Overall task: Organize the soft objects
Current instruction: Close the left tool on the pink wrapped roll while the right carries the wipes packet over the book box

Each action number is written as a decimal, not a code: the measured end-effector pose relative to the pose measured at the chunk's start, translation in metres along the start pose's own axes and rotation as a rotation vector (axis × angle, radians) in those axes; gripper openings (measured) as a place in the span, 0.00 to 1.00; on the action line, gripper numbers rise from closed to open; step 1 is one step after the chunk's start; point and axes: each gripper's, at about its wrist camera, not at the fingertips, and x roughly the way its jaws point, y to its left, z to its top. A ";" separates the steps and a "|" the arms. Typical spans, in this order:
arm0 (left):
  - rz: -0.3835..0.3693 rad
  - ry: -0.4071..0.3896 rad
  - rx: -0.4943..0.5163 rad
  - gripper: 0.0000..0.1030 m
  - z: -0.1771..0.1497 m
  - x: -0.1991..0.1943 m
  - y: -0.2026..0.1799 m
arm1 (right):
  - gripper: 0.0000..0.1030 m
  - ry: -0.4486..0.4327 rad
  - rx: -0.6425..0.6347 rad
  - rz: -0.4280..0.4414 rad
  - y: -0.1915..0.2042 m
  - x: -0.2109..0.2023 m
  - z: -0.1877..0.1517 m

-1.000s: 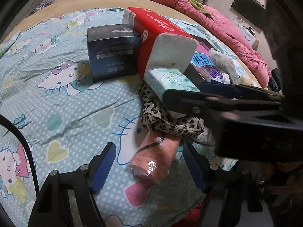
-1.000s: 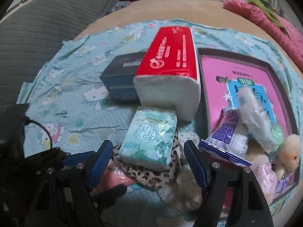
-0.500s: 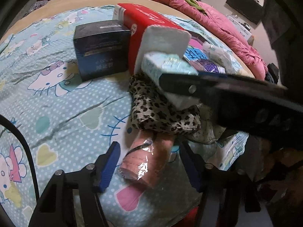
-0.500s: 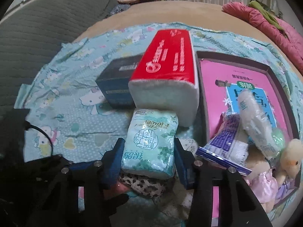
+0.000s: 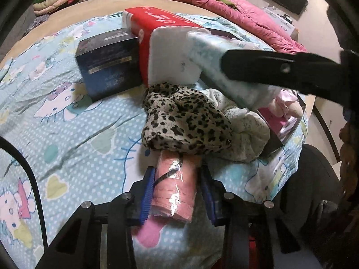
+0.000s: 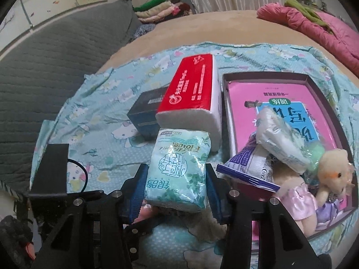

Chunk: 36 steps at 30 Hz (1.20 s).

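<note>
My left gripper (image 5: 176, 173) is low over the bed, its jaws closing, and both blue pads (image 5: 148, 192) touch a pink cloth roll in clear wrap (image 5: 175, 192). The roll's far end lies under a leopard-print cloth (image 5: 184, 121). My right gripper (image 6: 176, 171) is shut on a mint-green tissue pack (image 6: 179, 170) and holds it clear of the bed. From the left wrist view that pack (image 5: 224, 67) hangs tilted above the leopard cloth. A pink-lined box (image 6: 267, 78) sits to the right.
A red-and-white tissue brick (image 6: 193, 89) and a dark blue carton (image 6: 145, 116) stand behind the pile. The box holds a plush toy (image 6: 334, 170), a purple-edged packet (image 6: 249, 172) and a white wrapped pack (image 6: 280, 130). A speckled white cloth (image 5: 246, 130) lies beside the leopard one.
The left jaws narrowed from wide apart onto the pink roll. The right jaws shut on the green tissue pack and lifted it off the leopard cloth.
</note>
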 end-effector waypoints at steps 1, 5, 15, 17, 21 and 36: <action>0.002 0.002 -0.008 0.38 -0.002 -0.002 0.001 | 0.49 -0.003 -0.002 0.001 0.000 -0.002 -0.001; 0.013 0.008 -0.045 0.38 -0.012 -0.015 0.009 | 0.49 -0.014 -0.011 0.012 0.002 -0.010 -0.005; 0.084 -0.023 -0.087 0.38 -0.017 -0.050 0.018 | 0.49 -0.066 -0.004 0.030 -0.004 -0.028 -0.007; 0.090 -0.043 -0.082 0.38 -0.017 -0.059 0.016 | 0.49 -0.079 -0.001 0.032 -0.005 -0.033 -0.007; 0.106 -0.081 -0.090 0.38 -0.013 -0.076 0.014 | 0.49 -0.110 0.010 0.035 -0.010 -0.043 -0.007; 0.100 -0.189 -0.034 0.38 0.027 -0.115 -0.034 | 0.49 -0.240 0.051 -0.007 -0.040 -0.091 -0.004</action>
